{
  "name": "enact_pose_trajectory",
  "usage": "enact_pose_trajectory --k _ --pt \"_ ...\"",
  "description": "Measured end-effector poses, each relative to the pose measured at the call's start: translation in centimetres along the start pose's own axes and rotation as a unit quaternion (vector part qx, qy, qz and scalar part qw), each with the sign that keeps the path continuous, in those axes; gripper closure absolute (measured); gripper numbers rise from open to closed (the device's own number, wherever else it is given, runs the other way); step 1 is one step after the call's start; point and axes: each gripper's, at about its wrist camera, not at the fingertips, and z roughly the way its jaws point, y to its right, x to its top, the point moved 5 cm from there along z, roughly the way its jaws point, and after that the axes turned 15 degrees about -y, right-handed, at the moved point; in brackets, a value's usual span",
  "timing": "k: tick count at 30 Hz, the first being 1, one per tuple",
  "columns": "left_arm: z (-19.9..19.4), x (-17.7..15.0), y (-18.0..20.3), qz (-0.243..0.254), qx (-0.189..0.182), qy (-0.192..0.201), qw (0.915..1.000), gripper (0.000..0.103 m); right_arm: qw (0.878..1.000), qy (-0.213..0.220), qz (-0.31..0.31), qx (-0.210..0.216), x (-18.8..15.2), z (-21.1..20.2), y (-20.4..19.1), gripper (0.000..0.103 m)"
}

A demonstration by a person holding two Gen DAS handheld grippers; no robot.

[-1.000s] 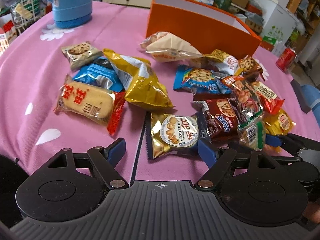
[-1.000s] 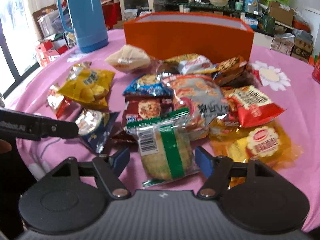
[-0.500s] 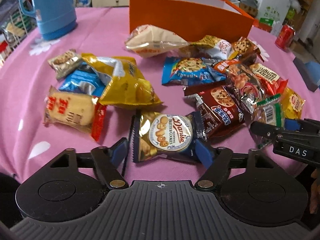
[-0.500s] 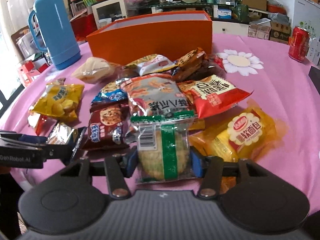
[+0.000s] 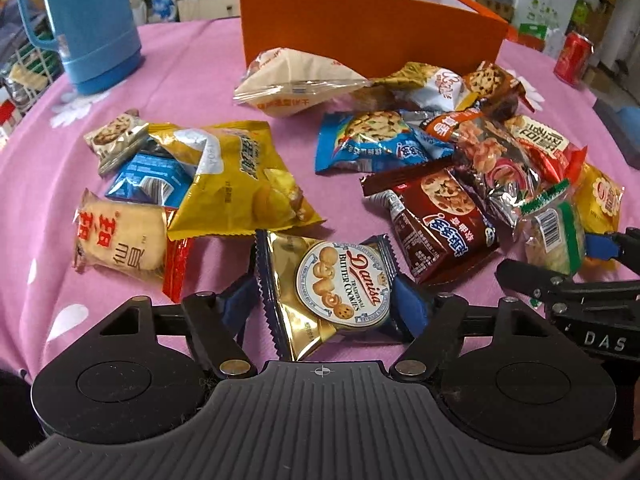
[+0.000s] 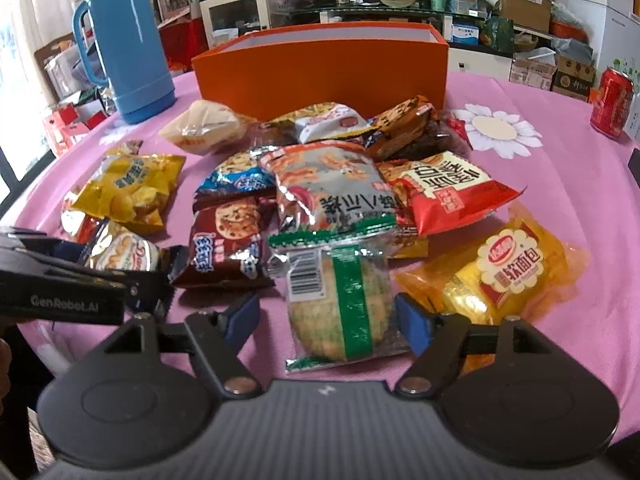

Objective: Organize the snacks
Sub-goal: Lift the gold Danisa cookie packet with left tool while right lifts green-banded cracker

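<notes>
On the pink tablecloth [image 5: 192, 68], snack packets lie loose in front of an orange box [image 5: 368, 28]. My left gripper [image 5: 324, 304] straddles a gold Danisa butter cookie packet [image 5: 340, 284]. Its jaws are closing, with the blue pads at the packet's side edges and no clear squeeze. My right gripper [image 6: 328, 318] stands around a green-striped rice cracker packet [image 6: 340, 304] lying flat on the cloth. Its jaws are opening, with a gap at the left pad. The left gripper [image 6: 120, 280] also shows at the left in the right wrist view.
A yellow chip bag [image 5: 236, 176], a red-and-cream cracker packet [image 5: 120, 236] and brown and blue cookie packets [image 5: 440, 216] crowd the middle. A blue thermos [image 5: 92, 20] stands at the back left. A red can [image 6: 610, 100] is at the far right. A yellow bread packet [image 6: 508, 272] lies beside the right gripper.
My right gripper closed on the green-striped packet half a second ago and has now spread apart from it. My left gripper moved forward until the Danisa packet lay between its pads.
</notes>
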Motion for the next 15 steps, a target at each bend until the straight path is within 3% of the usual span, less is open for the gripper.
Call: enact_pose_trajectory --k 3,15 --pt "-0.03 0.06 0.32 0.002 0.010 -0.001 0.9999 0.043 1.000 0.000 -0.004 -0.004 -0.06 0.02 -0.12 0.026" --pt "-0.76 -0.05 0.94 0.015 0.024 0.010 0.9995 0.039 1.000 0.002 -0.014 0.005 -0.01 0.08 -0.71 0.027"
